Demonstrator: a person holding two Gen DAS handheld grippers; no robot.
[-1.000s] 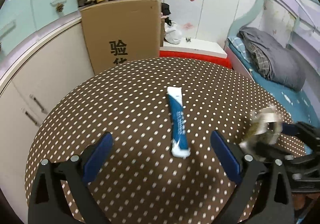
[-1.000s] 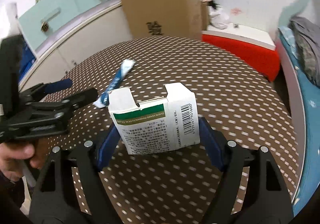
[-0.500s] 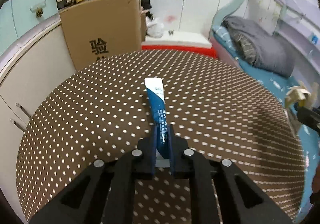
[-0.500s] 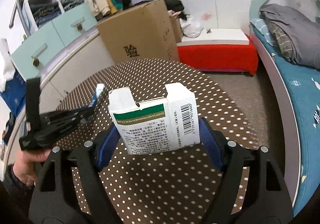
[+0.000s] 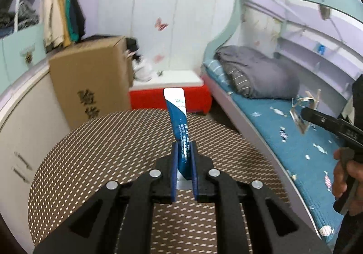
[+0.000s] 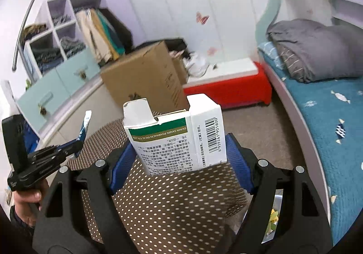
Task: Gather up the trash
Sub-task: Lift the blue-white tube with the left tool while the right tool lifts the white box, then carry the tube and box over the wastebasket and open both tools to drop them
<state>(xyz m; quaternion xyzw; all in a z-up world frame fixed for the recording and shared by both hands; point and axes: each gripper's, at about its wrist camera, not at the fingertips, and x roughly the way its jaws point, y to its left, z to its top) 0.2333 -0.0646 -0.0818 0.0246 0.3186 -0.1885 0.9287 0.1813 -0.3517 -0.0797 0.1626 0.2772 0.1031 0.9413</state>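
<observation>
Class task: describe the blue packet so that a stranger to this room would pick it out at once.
Find the round brown dotted table. Above it, the left gripper pinches a blue packet by its lower end. Unlike the white carton in the right gripper, it is slim, flat and blue with a white tip.

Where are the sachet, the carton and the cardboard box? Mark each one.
sachet (image 5: 180,118): left wrist view, blue middle above the jaws.
carton (image 6: 174,140): right wrist view, printed front face.
cardboard box (image 5: 90,77): left wrist view, front panel above the lettering.

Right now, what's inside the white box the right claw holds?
Can't tell. The white box has its top flaps open, but its front wall hides the interior; only the flaps' white insides show.
</observation>
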